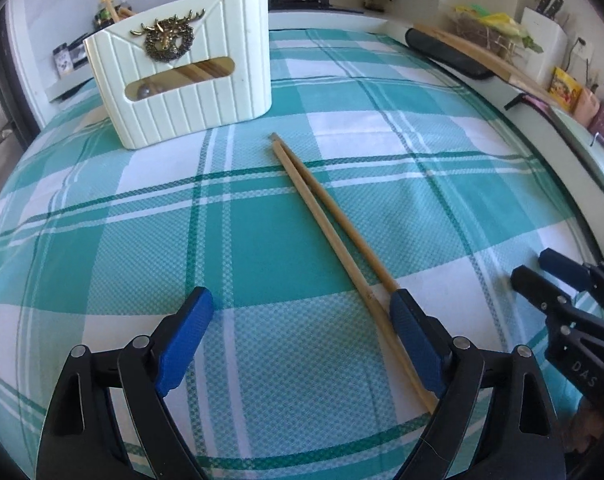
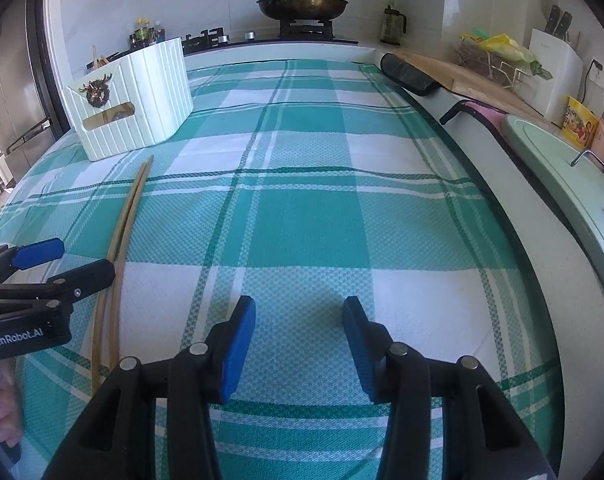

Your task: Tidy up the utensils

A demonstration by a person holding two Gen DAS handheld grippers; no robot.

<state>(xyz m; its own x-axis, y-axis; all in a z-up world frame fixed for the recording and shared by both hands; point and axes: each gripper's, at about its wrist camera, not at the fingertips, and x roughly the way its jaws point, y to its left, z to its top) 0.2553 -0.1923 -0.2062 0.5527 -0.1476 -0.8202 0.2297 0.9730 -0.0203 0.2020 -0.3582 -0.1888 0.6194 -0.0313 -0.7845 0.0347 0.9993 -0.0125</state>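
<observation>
A pair of wooden chopsticks [image 1: 329,232] lies side by side on the checked tablecloth [image 1: 262,256], running from near the cream utensil holder [image 1: 182,80] back toward the left gripper [image 1: 302,340]. The holder stands upright at the far left of the cloth, and more wooden sticks show through its front slot.

The left gripper is spread wide and grips nothing. Its right finger sits over the near end of the chopsticks, while its left finger is well apart from them. The right gripper [image 2: 300,344] hangs over bare cloth to the right with its jaws apart and empty, well clear of the chopsticks [image 2: 120,248].

Risks, as judged from this position:
- The chopsticks lie off-centre between the left fingers. A closure here may catch only one stick, or push the pair sideways.
- The grip point is at the near end. The long free length could droop or swing and strike the holder's rim.
- The sticks are round and smooth. One may roll away.
- The cloth may bunch beneath the fingers.
</observation>
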